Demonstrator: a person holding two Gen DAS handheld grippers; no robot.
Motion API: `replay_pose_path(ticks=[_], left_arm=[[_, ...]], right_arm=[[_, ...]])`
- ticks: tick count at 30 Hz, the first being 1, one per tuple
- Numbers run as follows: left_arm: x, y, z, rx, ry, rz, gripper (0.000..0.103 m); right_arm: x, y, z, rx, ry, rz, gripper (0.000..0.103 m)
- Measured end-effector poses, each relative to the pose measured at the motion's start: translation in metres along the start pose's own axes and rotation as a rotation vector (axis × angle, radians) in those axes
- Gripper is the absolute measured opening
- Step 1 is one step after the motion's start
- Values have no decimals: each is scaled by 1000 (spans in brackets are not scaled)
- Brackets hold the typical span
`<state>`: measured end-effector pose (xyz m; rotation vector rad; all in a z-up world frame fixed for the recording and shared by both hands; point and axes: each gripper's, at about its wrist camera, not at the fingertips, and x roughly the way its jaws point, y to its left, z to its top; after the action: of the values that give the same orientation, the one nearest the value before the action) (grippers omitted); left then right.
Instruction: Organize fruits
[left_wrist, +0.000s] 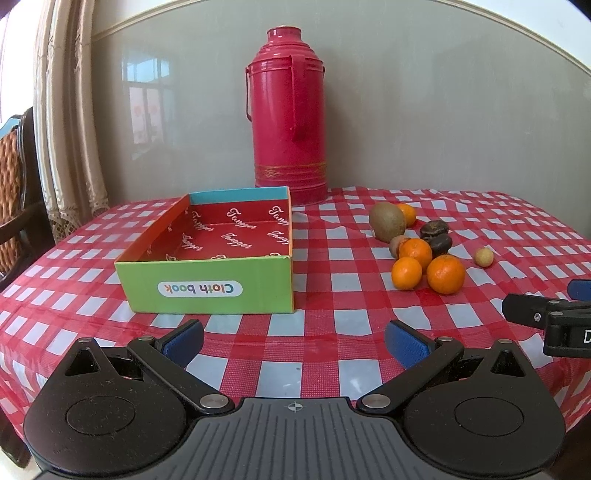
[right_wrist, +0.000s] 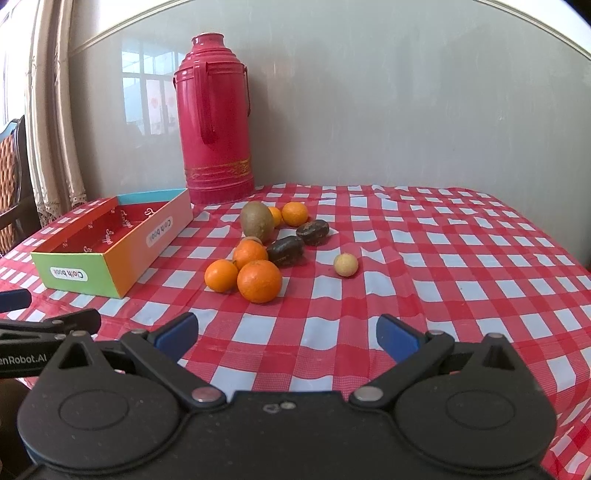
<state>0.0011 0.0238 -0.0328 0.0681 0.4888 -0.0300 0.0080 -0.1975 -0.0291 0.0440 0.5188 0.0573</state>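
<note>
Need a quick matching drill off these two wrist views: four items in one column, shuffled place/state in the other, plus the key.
Items:
1. thermos
2. box
3. small pale fruit
4. left gripper

Descriptions:
A. lies alone, apart from the fruit pile
B. open, nothing between the fingers
C. upright at the back, against the wall
D. open-topped, no fruit inside, left of the fruit

Pairs: 1-C, 2-D, 3-A, 4-B

A home dining corner — checked tablecloth (left_wrist: 332, 325), red thermos (left_wrist: 290, 114), curtain (left_wrist: 62, 110), wooden chair (left_wrist: 14, 177).
</note>
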Motion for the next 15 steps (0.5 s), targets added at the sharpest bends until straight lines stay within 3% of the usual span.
replay_pose_path(ticks=[15], left_arm=[[-4,-5,-1,28,-19,-9,103]], right_arm=[[-6,-6,-1,23,-17,-9,98]])
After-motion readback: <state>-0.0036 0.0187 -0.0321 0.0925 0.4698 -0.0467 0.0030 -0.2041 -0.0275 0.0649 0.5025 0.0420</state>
